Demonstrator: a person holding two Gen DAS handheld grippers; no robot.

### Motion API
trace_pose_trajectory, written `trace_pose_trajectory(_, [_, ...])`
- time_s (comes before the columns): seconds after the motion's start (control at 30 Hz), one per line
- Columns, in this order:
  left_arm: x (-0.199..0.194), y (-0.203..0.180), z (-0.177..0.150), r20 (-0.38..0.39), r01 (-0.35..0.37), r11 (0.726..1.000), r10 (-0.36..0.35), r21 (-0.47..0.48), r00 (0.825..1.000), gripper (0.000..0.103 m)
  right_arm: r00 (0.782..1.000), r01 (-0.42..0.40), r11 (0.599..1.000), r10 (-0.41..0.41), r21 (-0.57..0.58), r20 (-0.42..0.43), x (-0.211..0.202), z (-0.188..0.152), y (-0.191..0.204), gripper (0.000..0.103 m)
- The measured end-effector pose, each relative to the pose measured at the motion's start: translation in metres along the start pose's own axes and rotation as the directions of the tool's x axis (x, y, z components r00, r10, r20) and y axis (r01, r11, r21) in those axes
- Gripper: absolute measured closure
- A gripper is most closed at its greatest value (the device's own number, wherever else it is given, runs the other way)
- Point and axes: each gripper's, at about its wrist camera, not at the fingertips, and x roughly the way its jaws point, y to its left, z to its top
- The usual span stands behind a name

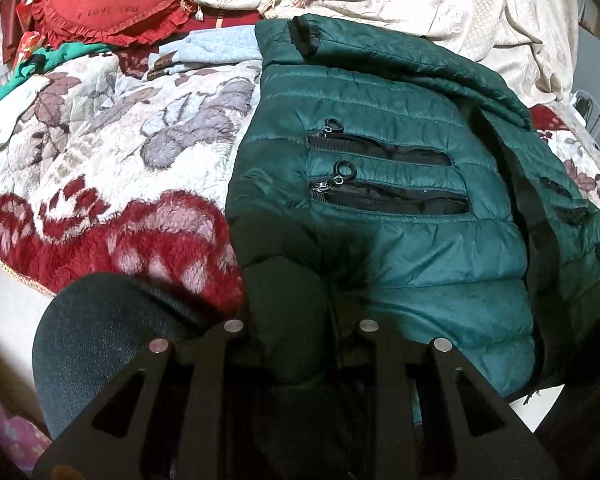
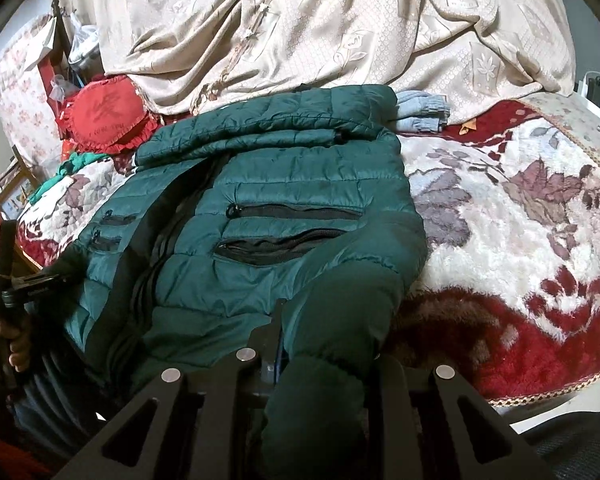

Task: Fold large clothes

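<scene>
A dark green quilted puffer jacket point(image 1: 380, 208) lies front-up on a floral plush blanket, its zip pockets point(image 1: 384, 196) open. It also shows in the right wrist view point(image 2: 268, 208), with the hood or sleeves folded across its top. My left gripper point(image 1: 300, 332) is shut on the jacket's lower left corner, and the fabric bulges between the fingers. My right gripper point(image 2: 312, 356) is shut on the jacket's lower right hem, which hangs over and hides the fingertips. The left gripper's handle, held by a hand, also shows in the right wrist view point(image 2: 8, 280).
The blanket point(image 1: 112, 152) covers a bed. A red heart cushion point(image 1: 108, 4), a light blue garment point(image 1: 216, 46), a green cloth point(image 1: 4, 84) and a beige drape point(image 2: 300, 24) lie at the back. A dark chair seat point(image 1: 100, 340) sits below the bed's edge.
</scene>
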Motion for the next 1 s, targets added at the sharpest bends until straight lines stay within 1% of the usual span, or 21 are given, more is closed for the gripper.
trace_pose_trajectory(0.33, [0.000,0.000,0.000,-0.004,-0.007,1.000,0.007,0.003,1.000,0.080,1.000,0.001,1.000,-0.001,-0.001,0.002,0.000,0.000,0.000,0.087])
trace_pose_trajectory(0.8, [0.000,0.000,0.000,-0.003,-0.004,1.000,0.004,0.005,1.000,0.080,1.000,0.003,1.000,-0.003,-0.013,0.025,-0.004,0.002,0.001,0.087])
trace_pose_trajectory(0.9, [-0.007,-0.002,-0.001,0.034,0.009,1.000,-0.010,0.008,0.999,0.087,0.999,0.003,1.000,-0.002,-0.020,0.054,-0.011,0.001,0.005,0.087])
trace_pose_trajectory(1.0, [-0.020,-0.004,-0.002,0.086,0.019,1.000,-0.020,0.012,0.996,0.090,0.996,-0.014,1.000,0.015,-0.013,0.086,-0.019,-0.001,0.006,0.087])
